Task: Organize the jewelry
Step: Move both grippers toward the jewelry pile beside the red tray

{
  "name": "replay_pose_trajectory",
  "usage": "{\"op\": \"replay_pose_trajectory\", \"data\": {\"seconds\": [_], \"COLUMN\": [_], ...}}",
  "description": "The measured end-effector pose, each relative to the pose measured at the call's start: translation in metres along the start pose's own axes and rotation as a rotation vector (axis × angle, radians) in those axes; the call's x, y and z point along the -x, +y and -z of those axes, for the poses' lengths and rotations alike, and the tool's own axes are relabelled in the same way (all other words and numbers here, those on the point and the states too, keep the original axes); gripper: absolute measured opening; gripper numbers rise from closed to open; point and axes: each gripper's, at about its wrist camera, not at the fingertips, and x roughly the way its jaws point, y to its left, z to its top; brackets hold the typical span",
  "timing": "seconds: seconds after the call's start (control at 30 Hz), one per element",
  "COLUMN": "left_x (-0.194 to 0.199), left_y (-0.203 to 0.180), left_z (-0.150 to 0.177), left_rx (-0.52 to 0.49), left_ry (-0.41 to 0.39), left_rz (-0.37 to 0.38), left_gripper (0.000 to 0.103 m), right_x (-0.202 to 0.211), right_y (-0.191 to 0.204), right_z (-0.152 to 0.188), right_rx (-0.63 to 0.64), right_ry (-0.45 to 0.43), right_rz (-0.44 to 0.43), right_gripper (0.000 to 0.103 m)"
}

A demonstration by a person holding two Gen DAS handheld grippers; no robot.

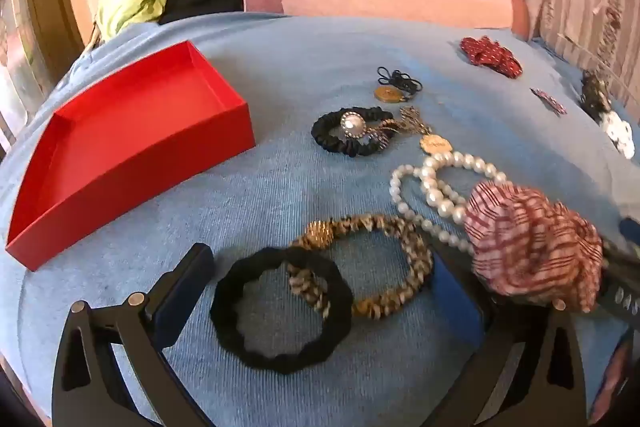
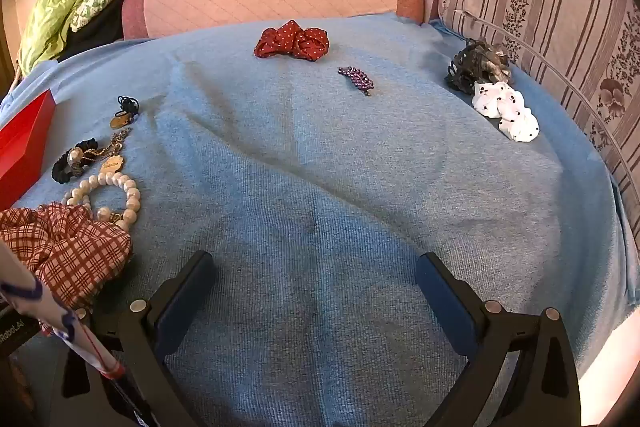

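Left gripper [image 1: 320, 283] low over the blue blanket [image 1: 304, 67], fingers [image 1: 188, 291] spread wide and released, nothing gripped. Lying flat right between them: a black hair tie [image 1: 280, 311], a closed ring with no real long axis, so any approach angle across it looks workable. Overlapping its far rim, a gold-and-black braided bracelet [image 1: 384, 259], looping off toward the right finger. Beyond that, a pearl bracelet [image 1: 436, 191], with a red plaid scrunchie [image 1: 532, 247] resting on its near end, just beside the right finger. Farther toward the middle of the blanket, a black scrunchie with a pearl button [image 1: 352, 131] and a tangle of gold charms [image 1: 424, 135]. Red box [image 1: 132, 155], open and bare inside, sitting toward the blanket's left edge, ahead and left of the left gripper, apart from the pile. Right gripper [image 2: 316, 291] also released, fingers [image 2: 444, 295] wide over bare blanket, nothing between them. Out ahead of it, well apart: a red dotted scrunchie [image 2: 292, 41] near the far edge, a purple clip [image 2: 356, 77], a dark claw clip [image 2: 476, 65] and a white dotted scrunchie [image 2: 506, 111] toward the right edge. Judging from this, left side nearer both pile and box; black hair tie the likely first pick, already straddled. Risk worth a note: the braided bracelet crossing it could drag along on the lift.
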Motion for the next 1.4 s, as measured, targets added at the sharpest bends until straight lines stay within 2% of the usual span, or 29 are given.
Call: {"op": "replay_pose_trajectory", "data": {"seconds": [0.03,0.1,0.13,0.2,0.33,0.4,0.53,0.6,0.73,1.1,1.4], "left_x": [0.008,0.023,0.025,0.032,0.048,0.061,0.106,0.121,0.144,0.148,0.143], "left_y": [0.005,0.005,0.005,0.006,0.013,0.016,0.019,0.022,0.033,0.053,0.052], "left_z": [0.008,0.023,0.017,0.022,0.041,0.044,0.048,0.05,0.054,0.06,0.063], "left_rx": [0.011,-0.012,-0.04,-0.045,0.03,0.043,0.037,0.043,0.063,0.111,0.105], "left_ry": [-0.044,-0.069,-0.037,-0.047,-0.035,-0.04,-0.145,-0.178,-0.222,-0.234,-0.217], "left_rz": [0.006,-0.006,-0.011,-0.024,0.017,-0.011,-0.037,-0.032,-0.029,-0.06,-0.075], "left_gripper": [0.103,0.103,0.103,0.103,0.103,0.103,0.103,0.103,0.103,0.103,0.103], "right_x": [0.0,0.001,0.002,0.007,0.029,0.05,0.094,0.116,0.14,0.143,0.141], "right_y": [0.0,0.0,0.0,0.001,0.002,-0.005,-0.003,0.002,0.008,0.023,0.027], "right_z": [0.0,0.001,0.001,0.003,0.011,0.016,0.019,0.025,0.036,0.052,0.055], "right_rx": [0.0,-0.001,-0.003,-0.004,0.0,-0.005,0.024,0.057,0.092,0.15,0.163], "right_ry": [0.0,0.001,0.001,0.0,-0.009,-0.042,-0.146,-0.204,-0.257,-0.262,-0.257], "right_rz": [0.0,0.0,0.001,-0.001,-0.015,-0.05,-0.097,-0.114,-0.143,-0.195,-0.215], "right_gripper": [0.102,0.102,0.102,0.102,0.102,0.102,0.102,0.102,0.102,0.101,0.101]}}
